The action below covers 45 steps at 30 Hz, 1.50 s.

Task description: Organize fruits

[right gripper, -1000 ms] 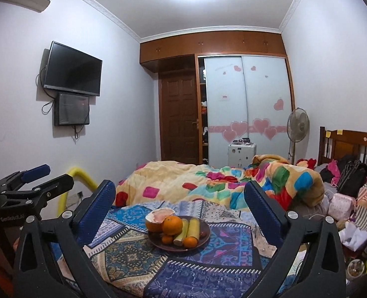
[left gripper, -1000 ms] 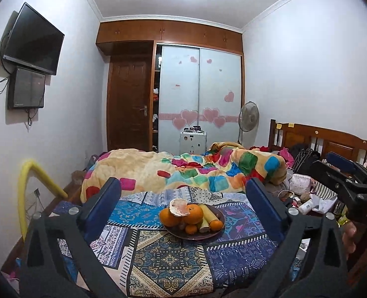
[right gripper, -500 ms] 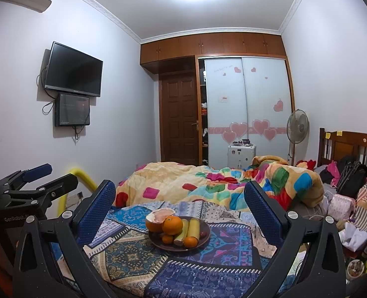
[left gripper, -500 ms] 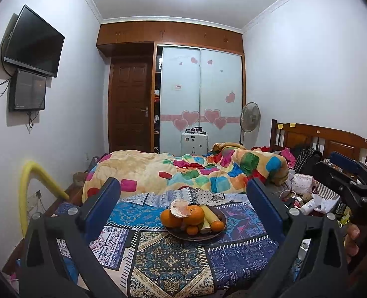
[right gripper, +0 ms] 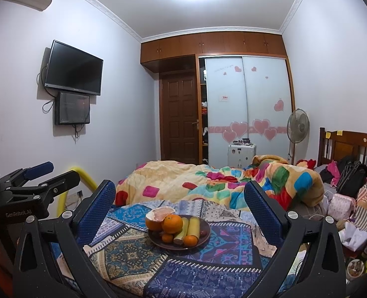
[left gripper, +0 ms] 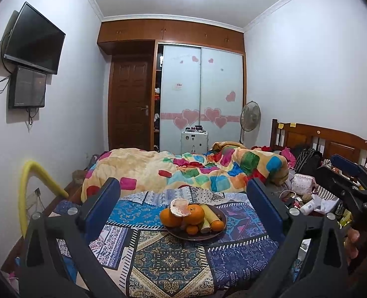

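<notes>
Both grippers, left (left gripper: 183,198) and right (right gripper: 179,196), hang spread and empty short of the plate (left gripper: 209,236); I'd lower one straight over its top orange (left gripper: 194,214), closing gently

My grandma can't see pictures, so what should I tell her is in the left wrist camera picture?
A dark plate of oranges and pale yellow-green sticks of fruit sits on a patterned blue cloth, framed by the open left gripper with its blue-padded fingers. Behind it lie a colourful quilt, a wooden door and a heart-decorated wardrobe. The right gripper pokes in at the right edge.
</notes>
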Each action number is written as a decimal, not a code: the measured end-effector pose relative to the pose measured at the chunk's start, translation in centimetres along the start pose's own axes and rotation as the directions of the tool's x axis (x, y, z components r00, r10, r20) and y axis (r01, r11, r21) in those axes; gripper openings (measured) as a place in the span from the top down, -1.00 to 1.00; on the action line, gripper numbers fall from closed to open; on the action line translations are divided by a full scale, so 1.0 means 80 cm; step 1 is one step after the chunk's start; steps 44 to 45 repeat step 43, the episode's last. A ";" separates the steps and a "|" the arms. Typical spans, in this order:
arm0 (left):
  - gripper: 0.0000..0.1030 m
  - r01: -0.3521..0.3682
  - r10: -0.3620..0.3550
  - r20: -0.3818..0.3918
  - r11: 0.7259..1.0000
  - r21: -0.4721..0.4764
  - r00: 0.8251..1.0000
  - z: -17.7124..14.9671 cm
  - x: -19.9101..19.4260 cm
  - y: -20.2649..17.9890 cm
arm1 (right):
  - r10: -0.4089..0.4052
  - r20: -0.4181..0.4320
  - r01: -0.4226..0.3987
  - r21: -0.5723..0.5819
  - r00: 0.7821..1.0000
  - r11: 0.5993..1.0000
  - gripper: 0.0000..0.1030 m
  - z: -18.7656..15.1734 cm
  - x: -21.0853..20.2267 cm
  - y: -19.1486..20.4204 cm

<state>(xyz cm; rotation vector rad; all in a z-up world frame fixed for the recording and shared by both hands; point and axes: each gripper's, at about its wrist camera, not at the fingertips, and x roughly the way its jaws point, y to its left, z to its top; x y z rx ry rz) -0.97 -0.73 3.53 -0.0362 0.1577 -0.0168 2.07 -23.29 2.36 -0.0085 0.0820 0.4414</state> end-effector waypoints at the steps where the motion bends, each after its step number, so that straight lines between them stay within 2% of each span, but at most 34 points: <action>1: -1.00 -0.001 0.001 -0.001 1.000 -0.001 1.000 0.000 0.001 0.001 | 0.000 0.000 0.000 0.000 1.000 1.000 -1.00 0.000 0.000 0.000; 45: -1.00 0.040 -0.040 -0.033 0.999 -0.007 0.999 -0.007 0.012 -0.001 | -0.018 -0.027 0.018 -0.002 0.999 1.000 -1.00 -0.007 0.009 -0.007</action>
